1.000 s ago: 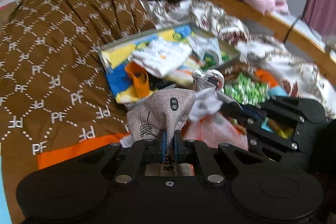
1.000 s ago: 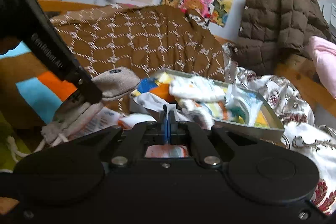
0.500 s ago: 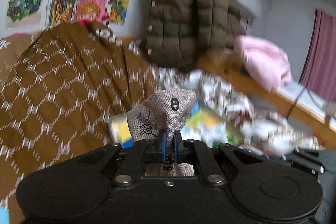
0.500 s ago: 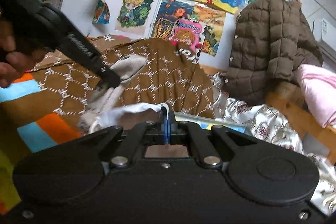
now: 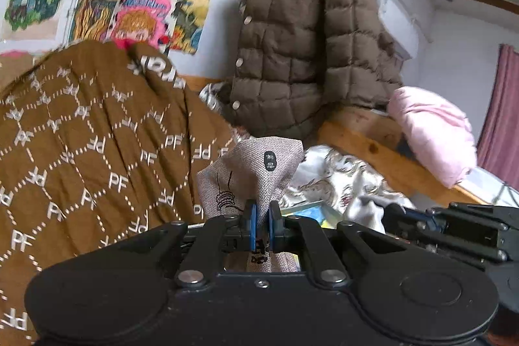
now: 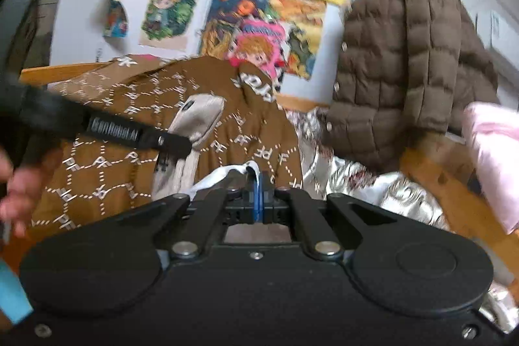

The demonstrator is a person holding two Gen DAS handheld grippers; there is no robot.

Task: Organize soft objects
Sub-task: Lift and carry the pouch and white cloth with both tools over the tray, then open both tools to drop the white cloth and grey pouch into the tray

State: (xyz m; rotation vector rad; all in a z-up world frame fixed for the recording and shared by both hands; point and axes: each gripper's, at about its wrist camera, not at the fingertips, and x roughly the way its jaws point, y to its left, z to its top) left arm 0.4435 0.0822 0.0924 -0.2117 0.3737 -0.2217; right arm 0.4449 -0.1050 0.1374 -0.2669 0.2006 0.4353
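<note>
My left gripper [image 5: 262, 213] is shut on a grey woven drawstring pouch [image 5: 251, 172] and holds it raised in the air. The pouch also shows in the right wrist view [image 6: 194, 122], hanging from the left gripper [image 6: 181, 145]. My right gripper [image 6: 258, 184] is shut on a thin white cloth [image 6: 220, 177] that trails down to the left. In the left wrist view the right gripper [image 5: 395, 216] is low at the right, with white cloth [image 5: 366, 206] at its tip. A corner of the tray of soft things [image 5: 305, 209] peeks over the left gripper's body.
A brown patterned quilt [image 5: 81, 151] covers the bed at left. A brown puffer jacket [image 5: 308, 54] hangs on the wall. A pink pillow [image 5: 434, 132] rests on the wooden bed rail [image 5: 373, 151]. A white floral sheet [image 5: 334, 180] lies below.
Both grippers have lifted and tilted up, carrying the pouch and the white cloth. The tray of soft things, in full view a second ago, has dropped almost out of sight.
</note>
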